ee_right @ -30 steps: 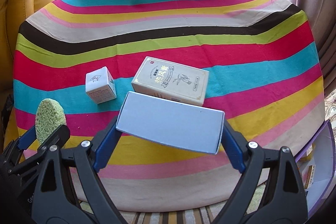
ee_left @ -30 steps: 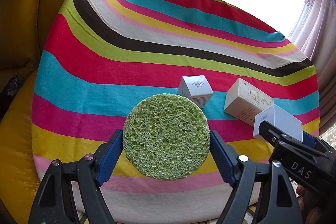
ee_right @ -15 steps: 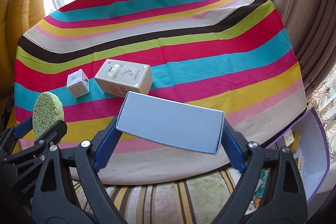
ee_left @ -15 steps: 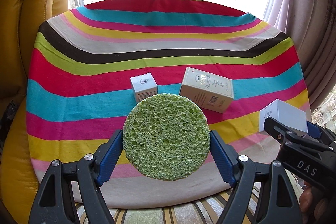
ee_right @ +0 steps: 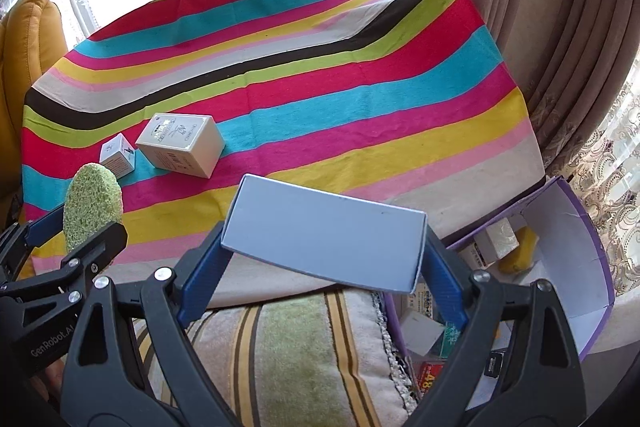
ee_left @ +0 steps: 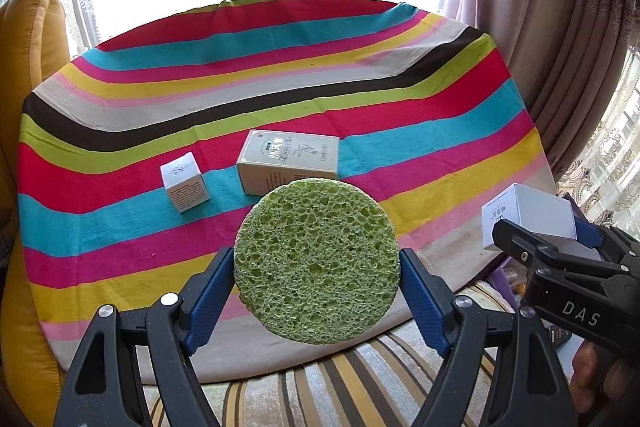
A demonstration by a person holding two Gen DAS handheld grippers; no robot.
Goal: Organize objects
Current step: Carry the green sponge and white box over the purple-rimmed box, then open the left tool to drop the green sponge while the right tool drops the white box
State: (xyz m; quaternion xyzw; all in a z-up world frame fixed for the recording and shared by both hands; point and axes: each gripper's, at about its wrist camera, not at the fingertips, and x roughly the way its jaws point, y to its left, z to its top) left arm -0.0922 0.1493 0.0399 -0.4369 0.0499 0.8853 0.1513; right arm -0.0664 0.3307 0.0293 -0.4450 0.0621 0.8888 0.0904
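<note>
both grippers carry their loads in the air beyond the near edge of the striped worktop (ee_left: 120,131).
the left gripper (ee_left: 316,263) has its fingers pinching a round green sponge (ee_left: 316,263) by its rim, flat face to the camera; the sponge hides the near edge of the tan box (ee_left: 288,163) lying flat, beside the small white cube box (ee_left: 184,183). the right gripper (ee_right: 324,259) has its fingers pinching a white box (ee_right: 324,235) by its ends, long axis crosswise, tilted down to the right. it partly hides the purple bin (ee_right: 576,251), whose contents are hard to make out.
</note>
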